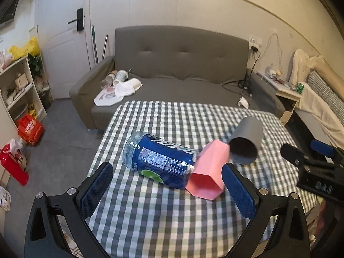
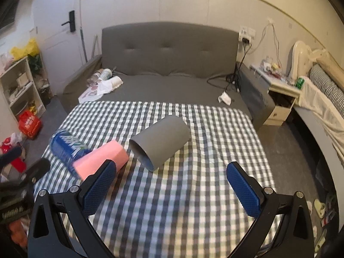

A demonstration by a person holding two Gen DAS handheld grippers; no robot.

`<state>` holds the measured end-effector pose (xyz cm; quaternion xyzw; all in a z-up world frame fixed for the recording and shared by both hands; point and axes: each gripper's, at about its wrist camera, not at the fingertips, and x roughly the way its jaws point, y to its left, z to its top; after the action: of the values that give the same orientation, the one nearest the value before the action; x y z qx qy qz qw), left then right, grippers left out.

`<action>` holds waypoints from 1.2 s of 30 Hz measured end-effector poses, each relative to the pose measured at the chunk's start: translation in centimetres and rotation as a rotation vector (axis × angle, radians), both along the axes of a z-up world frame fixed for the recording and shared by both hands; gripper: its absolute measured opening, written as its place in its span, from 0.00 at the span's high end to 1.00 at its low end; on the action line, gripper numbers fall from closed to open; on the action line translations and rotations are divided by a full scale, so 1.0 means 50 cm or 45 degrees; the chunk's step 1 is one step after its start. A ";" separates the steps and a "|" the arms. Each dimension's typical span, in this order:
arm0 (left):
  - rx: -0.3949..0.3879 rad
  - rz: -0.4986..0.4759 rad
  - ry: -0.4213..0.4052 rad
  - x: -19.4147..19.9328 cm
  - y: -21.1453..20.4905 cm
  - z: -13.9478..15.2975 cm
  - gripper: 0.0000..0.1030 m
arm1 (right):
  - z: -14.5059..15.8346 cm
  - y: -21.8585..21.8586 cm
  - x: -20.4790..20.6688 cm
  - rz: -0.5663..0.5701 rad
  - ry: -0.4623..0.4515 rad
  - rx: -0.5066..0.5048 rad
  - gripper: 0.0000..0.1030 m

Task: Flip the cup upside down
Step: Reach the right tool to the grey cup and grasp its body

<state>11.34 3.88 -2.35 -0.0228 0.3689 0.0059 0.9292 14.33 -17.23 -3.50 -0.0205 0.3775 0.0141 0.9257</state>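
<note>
A grey cup [image 2: 161, 142] lies on its side on the checked tablecloth [image 2: 193, 193], mouth toward me; it also shows in the left wrist view [image 1: 247, 143]. A pink cup [image 1: 207, 172] lies on its side, mouth toward me, touching a blue bottle [image 1: 161, 161] that also lies flat. In the right wrist view the pink cup [image 2: 101, 161] and bottle [image 2: 66, 146] are at the left. My left gripper [image 1: 167, 191] is open and empty, short of the bottle and pink cup. My right gripper [image 2: 172, 189] is open and empty, short of the grey cup.
A grey sofa [image 1: 182, 64] stands behind the table with cups and cloth [image 1: 122, 83] on its seat. A shelf [image 1: 17, 86] and red bags [image 1: 30, 129] are at the left. A nightstand [image 2: 279, 94] and bed [image 2: 322, 99] are at the right.
</note>
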 end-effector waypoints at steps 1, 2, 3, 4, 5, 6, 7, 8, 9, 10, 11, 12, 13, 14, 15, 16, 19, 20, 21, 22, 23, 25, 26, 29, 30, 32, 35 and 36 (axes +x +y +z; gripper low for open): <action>0.008 0.003 0.009 0.007 0.003 -0.006 0.00 | -0.007 0.005 0.018 -0.013 0.028 0.011 0.00; 0.016 0.008 0.018 0.017 0.008 -0.012 0.00 | -0.013 0.007 0.034 -0.022 0.052 0.027 0.00; 0.021 0.014 0.025 0.024 0.011 -0.015 0.00 | -0.022 0.013 0.055 -0.038 0.080 0.040 0.00; 0.019 0.020 0.031 0.032 0.016 -0.019 0.00 | -0.030 0.019 0.072 -0.053 0.106 0.046 0.00; 0.014 0.024 0.035 0.039 0.022 -0.022 0.00 | -0.038 0.024 0.091 -0.069 0.133 0.055 0.00; 0.011 0.034 0.043 0.048 0.028 -0.025 0.00 | -0.048 0.031 0.113 -0.088 0.165 0.072 0.00; 0.008 0.047 0.051 0.057 0.035 -0.029 0.00 | -0.056 0.035 0.130 -0.105 0.187 0.087 0.00; 0.000 0.057 0.059 0.065 0.041 -0.032 0.00 | -0.063 0.041 0.150 -0.129 0.210 0.103 0.00; -0.010 0.061 0.066 0.071 0.046 -0.035 0.00 | -0.071 0.046 0.164 -0.145 0.221 0.110 0.00; -0.022 0.065 0.074 0.077 0.052 -0.039 0.00 | -0.078 0.053 0.179 -0.165 0.232 0.109 0.00; -0.028 0.066 0.078 0.080 0.056 -0.042 0.00 | -0.086 0.060 0.196 -0.180 0.246 0.106 0.00; -0.034 0.069 0.083 0.085 0.061 -0.046 0.00 | -0.095 0.066 0.210 -0.190 0.260 0.101 0.00; -0.037 0.071 0.088 0.089 0.064 -0.049 0.00 | -0.101 0.070 0.221 -0.199 0.271 0.096 0.00; -0.038 0.071 0.092 0.091 0.064 -0.052 0.00 | -0.106 0.076 0.233 -0.210 0.279 0.088 0.00; -0.039 0.070 0.099 0.093 0.067 -0.056 0.00 | -0.112 0.078 0.243 -0.223 0.286 0.077 0.00; -0.041 0.069 0.106 0.097 0.068 -0.060 0.00 | -0.117 0.080 0.251 -0.233 0.294 0.067 0.00; -0.051 0.068 0.129 0.104 0.077 -0.069 0.00 | -0.137 0.083 0.270 -0.247 0.327 0.057 0.03; -0.054 0.069 0.134 0.107 0.076 -0.071 0.00 | -0.143 0.083 0.275 -0.253 0.334 0.051 0.03; -0.060 0.067 0.137 0.108 0.077 -0.072 0.00 | -0.148 0.079 0.276 -0.259 0.340 0.051 0.04; -0.063 0.062 0.140 0.108 0.076 -0.073 0.00 | -0.153 0.077 0.280 -0.264 0.348 0.056 0.04; -0.063 0.059 0.141 0.109 0.074 -0.073 0.00 | -0.160 0.077 0.286 -0.269 0.358 0.065 0.06; -0.056 0.050 0.144 0.110 0.069 -0.074 0.00 | -0.170 0.067 0.290 -0.269 0.377 0.087 0.07; -0.054 0.045 0.145 0.110 0.066 -0.073 0.00 | -0.171 0.065 0.289 -0.271 0.382 0.094 0.07; -0.042 0.036 0.145 0.109 0.057 -0.072 0.00 | -0.171 0.056 0.282 -0.252 0.385 0.111 0.12; -0.038 0.035 0.143 0.108 0.054 -0.071 0.00 | -0.169 0.053 0.278 -0.248 0.382 0.120 0.14; -0.031 0.034 0.139 0.106 0.051 -0.070 0.00 | -0.167 0.045 0.268 -0.238 0.385 0.129 0.16; -0.026 0.029 0.134 0.101 0.045 -0.066 0.00 | -0.163 0.030 0.249 -0.218 0.403 0.162 0.18; -0.026 0.025 0.131 0.099 0.042 -0.065 0.00 | -0.162 0.028 0.240 -0.205 0.414 0.161 0.19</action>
<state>16.28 5.98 -5.60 -0.0357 0.4159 0.0126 0.9086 26.31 -15.85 -11.59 0.0704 0.5209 -0.0330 0.8501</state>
